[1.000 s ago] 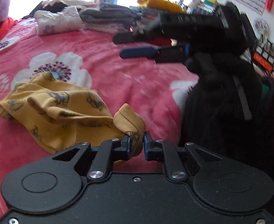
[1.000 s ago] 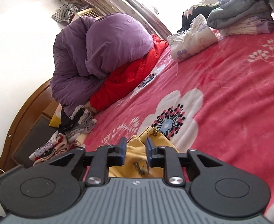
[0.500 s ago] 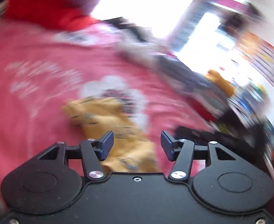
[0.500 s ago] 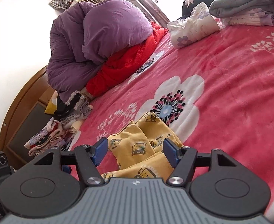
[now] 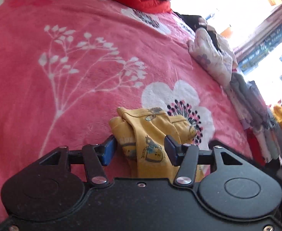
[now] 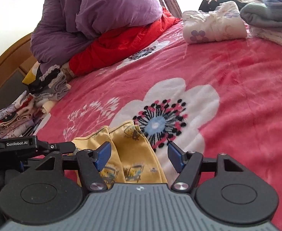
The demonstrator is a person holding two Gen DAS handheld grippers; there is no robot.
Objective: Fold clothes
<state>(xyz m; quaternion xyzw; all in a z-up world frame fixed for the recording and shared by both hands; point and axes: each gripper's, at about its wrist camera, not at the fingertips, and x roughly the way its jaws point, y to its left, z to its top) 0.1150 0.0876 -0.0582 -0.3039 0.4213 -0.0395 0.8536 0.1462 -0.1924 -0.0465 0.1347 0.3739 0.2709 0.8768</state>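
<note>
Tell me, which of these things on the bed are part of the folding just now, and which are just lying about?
In the job:
yellow printed garment
left gripper, jaws open around the garment
right gripper, jaws open over it

Lying about:
purple quilt
red cloth
white flowered bundle
grey folded clothes
small folded pile
pink flowered blanket

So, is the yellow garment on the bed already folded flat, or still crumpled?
Still crumpled. The yellow garment lies bunched on the pink blanket, with loose uneven folds and one edge curled up; no flat, squared shape shows.
</note>
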